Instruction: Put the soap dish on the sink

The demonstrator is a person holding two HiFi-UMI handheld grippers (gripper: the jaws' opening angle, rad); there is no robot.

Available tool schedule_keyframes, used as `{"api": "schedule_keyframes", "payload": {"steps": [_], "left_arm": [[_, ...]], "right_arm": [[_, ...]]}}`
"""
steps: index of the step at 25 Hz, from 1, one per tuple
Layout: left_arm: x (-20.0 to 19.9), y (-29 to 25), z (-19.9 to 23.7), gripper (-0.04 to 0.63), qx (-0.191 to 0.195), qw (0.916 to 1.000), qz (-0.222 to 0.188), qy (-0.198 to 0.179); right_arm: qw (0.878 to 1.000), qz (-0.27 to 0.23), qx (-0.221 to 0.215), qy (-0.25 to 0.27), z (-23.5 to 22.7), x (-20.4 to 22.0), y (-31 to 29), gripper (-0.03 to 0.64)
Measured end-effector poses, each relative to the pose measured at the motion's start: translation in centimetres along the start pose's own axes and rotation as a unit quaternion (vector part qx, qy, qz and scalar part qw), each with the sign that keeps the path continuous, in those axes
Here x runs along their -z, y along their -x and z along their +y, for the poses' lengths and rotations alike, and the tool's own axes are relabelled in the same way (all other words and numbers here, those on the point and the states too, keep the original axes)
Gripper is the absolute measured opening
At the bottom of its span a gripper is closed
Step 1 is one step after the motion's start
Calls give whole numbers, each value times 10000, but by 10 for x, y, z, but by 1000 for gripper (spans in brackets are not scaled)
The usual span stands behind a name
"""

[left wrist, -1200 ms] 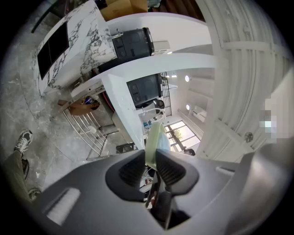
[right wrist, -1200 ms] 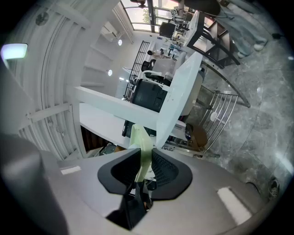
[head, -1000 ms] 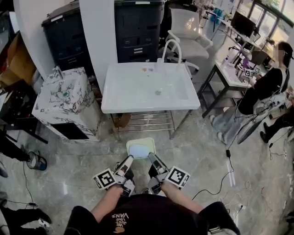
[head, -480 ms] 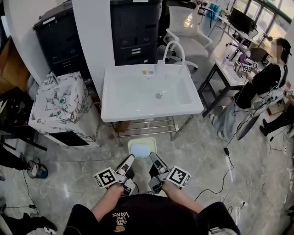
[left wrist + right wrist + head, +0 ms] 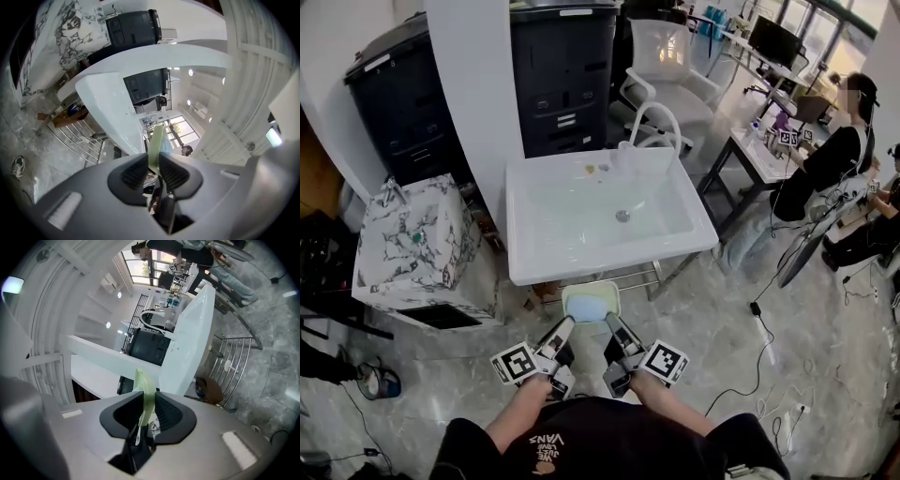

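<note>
Just short of the sink's front rim, over the floor, the soap dish [image 5: 591,302] hangs level between the two pairs of tongs. The left tongs [image 5: 566,324] pinch its left edge and the right tongs [image 5: 610,324] its right edge. Each gripper view shows the thin pale-green rim clamped edge-on between the ribbed pads, so both are closed on the dish. The sink [image 5: 581,270] stands directly ahead, and the dish is not yet over it.

Judging by its thin wall and pale green colour, the dish is probably moulded plastic: light, stiff enough to keep its shape under a two-sided pinch, and smooth enough to slip if the pads loosen. The rim is the only sensible hold, and opposite sides, as now, should keep it from tipping. A pale blue part fills its middle; whether that is a loose insert or part of the dish I cannot tell, so it is best kept level.

Count: one soap dish, two pairs of tongs, one white sink with one faucet [image 5: 654,120] and one drain [image 5: 622,216], one metal rack [image 5: 630,277] under it, one marbled box [image 5: 417,246] to its left
</note>
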State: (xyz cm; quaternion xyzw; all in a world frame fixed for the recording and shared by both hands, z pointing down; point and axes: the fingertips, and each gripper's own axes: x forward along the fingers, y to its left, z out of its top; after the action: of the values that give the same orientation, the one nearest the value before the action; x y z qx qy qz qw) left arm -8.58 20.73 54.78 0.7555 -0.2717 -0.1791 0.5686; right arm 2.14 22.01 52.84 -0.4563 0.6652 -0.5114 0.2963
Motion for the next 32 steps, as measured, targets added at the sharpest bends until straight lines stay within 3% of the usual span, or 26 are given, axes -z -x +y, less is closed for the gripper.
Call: {"api": "schedule_keyframes", "payload": {"steps": [5,10,20,32], "left_arm": [[-33,-7,10,124,26,9999,129,25],[-68,-12,20,124,65,9996,284,-53],[-117,-26,31,124,218,9978,613,-156],[-148,-60,45,124,127,9989,431,-115]], "right_arm": [[9978,-129,642,-63,-14,3,-23,76],[9994,-323,-21,-100,6,6,-67,75],[9974,-706,29,-106,12,7,-111,75],[9986,-499,-23,-181,0,-18,-157,75]]}}
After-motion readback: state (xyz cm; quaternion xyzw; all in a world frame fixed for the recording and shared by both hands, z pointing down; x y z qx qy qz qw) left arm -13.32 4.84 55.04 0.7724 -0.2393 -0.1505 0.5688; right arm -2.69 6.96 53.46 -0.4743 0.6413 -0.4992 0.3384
